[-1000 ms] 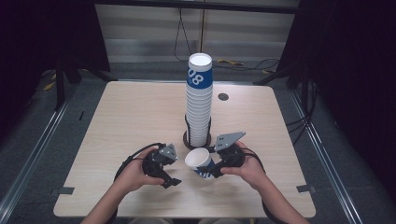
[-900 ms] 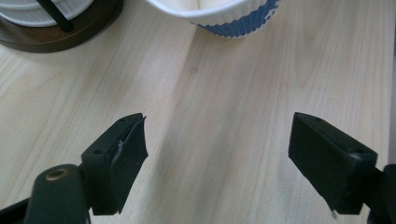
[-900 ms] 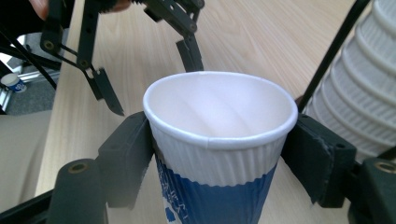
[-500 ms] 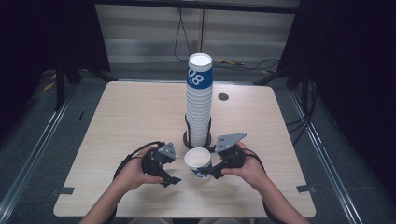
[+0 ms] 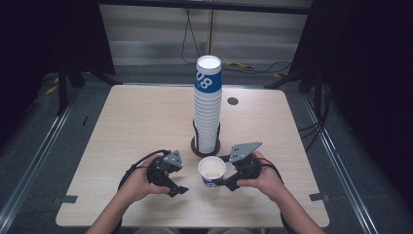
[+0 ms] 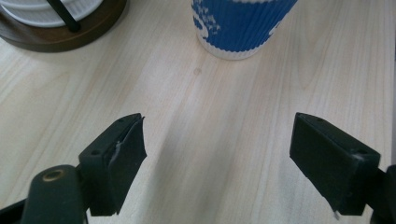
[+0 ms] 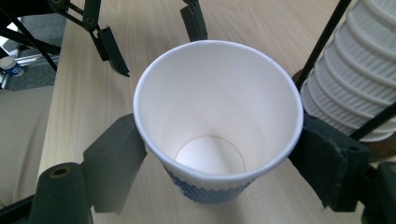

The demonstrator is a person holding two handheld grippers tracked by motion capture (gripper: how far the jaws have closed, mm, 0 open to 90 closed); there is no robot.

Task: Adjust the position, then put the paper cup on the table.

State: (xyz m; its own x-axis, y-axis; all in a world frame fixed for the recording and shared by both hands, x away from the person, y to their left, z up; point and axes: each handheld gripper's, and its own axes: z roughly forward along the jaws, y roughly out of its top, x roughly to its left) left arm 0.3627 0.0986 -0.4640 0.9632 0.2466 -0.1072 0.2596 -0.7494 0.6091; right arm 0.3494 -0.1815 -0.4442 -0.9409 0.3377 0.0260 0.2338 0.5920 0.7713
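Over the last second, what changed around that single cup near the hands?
The right gripper has just been opening its jaws around the loose cup, which now stands upright on the table between them; a second ago it sat tilted in the grip. The left gripper, open with nothing between its jaws, and the tall cup stack in its holder stayed put.

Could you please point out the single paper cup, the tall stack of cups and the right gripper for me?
single paper cup (image 5: 212, 168), high view, on its white inside.
tall stack of cups (image 5: 207, 114), high view, on its ribbed side.
right gripper (image 7: 219, 163), right gripper view, midway between its fingertips.
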